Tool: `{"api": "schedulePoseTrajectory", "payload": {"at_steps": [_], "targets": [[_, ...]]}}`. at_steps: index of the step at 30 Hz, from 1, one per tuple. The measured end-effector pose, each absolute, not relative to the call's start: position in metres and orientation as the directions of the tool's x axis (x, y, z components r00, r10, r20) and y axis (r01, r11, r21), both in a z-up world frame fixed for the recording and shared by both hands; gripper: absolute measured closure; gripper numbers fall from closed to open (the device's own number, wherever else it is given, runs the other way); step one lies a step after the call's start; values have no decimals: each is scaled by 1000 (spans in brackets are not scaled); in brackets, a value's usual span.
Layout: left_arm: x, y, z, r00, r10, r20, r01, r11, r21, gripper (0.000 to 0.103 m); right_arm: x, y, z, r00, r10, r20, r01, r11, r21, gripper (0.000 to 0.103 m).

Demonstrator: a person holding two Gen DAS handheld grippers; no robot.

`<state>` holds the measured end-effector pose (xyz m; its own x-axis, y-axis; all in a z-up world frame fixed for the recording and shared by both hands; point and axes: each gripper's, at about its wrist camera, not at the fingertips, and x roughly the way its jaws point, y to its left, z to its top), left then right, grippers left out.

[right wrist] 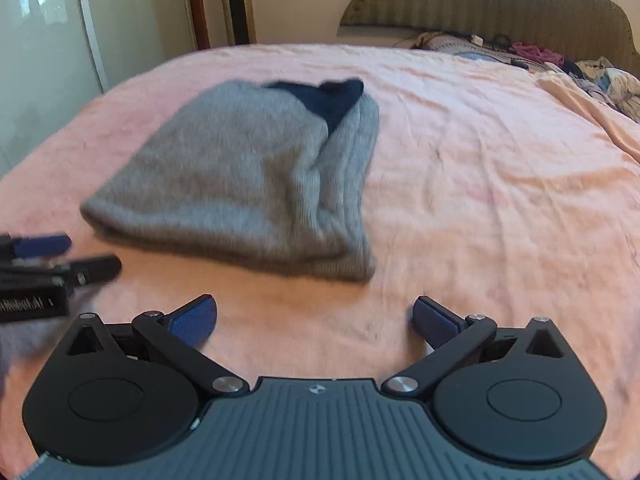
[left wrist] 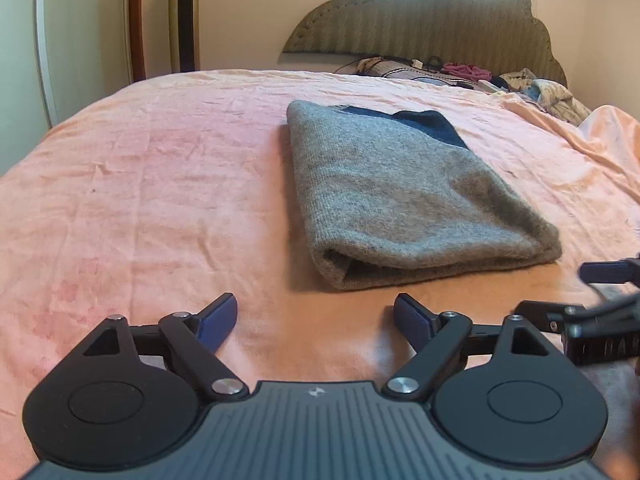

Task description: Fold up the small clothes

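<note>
Two grippers, left gripper and right gripper, hover with fingers spread wide, holding nothing; one folded grey sweater lies just ahead on one pink bedsheet; one headboard behind.

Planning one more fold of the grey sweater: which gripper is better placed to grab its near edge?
Slightly the left gripper: the folded grey knit sweater lies just ahead of its open jaws. The right gripper faces mostly bare pink sheet.

Left tongs gape empty just short of folded grey sweater.
</note>
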<state>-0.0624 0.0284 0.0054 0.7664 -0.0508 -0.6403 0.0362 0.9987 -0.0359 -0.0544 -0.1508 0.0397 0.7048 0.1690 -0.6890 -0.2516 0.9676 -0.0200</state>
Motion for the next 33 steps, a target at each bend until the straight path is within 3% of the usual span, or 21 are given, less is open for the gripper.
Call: {"api": "schedulePoseTrajectory", "payload": {"at_steps": [6, 8, 33], "targets": [[-61, 30, 3, 775, -36, -630, 7, 999, -48, 10, -58, -144, 37, 734, 83, -674, -109, 994, 4, 0], [-60, 30, 3, 768, -53, -638, 24, 998, -54, 0, -58, -144, 36, 736, 70, -674, -87, 996, 8, 0], [-58, 25, 0, 758, -38, -651, 41, 999, -10, 0, -57, -140, 33, 745, 42, -666, -43, 999, 15, 0]]}}
